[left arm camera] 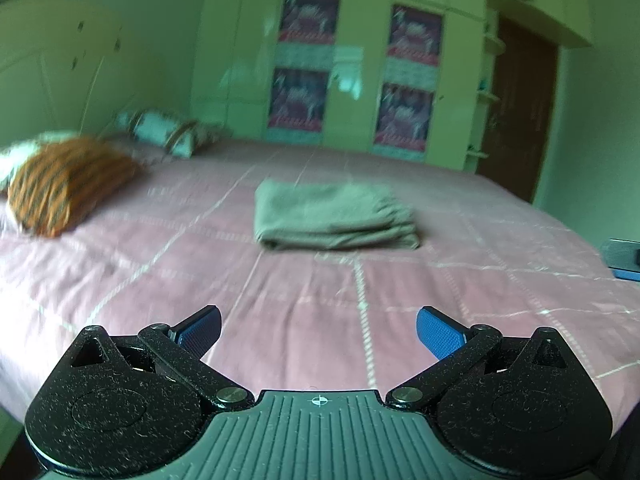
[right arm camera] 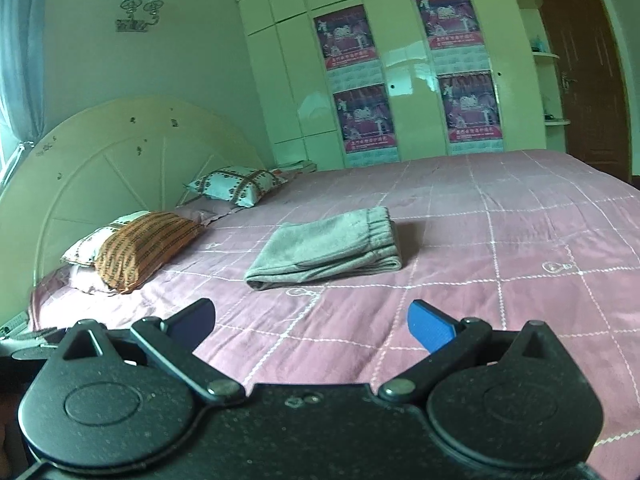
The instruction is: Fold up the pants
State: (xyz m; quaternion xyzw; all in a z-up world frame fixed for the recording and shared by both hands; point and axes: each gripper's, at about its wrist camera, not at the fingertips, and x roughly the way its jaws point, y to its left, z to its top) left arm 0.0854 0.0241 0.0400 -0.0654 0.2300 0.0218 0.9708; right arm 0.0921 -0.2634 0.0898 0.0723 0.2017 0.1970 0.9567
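Observation:
Grey pants [left arm camera: 334, 216] lie folded in a compact stack on the pink bedspread [left arm camera: 280, 320], with the elastic waistband on top at the right. They also show in the right wrist view [right arm camera: 328, 250]. My left gripper [left arm camera: 319, 334] is open and empty, held above the bed well short of the pants. My right gripper [right arm camera: 311, 326] is open and empty, also back from the pants. Part of the right gripper [left arm camera: 624, 264] shows at the right edge of the left wrist view.
An orange striped pillow [right arm camera: 144, 248] and a patterned pillow [right arm camera: 240, 186] lie by the headboard [right arm camera: 120, 168] at the left. A wardrobe with posters [right arm camera: 400, 80] stands behind the bed. A brown door [right arm camera: 588, 72] is at the far right.

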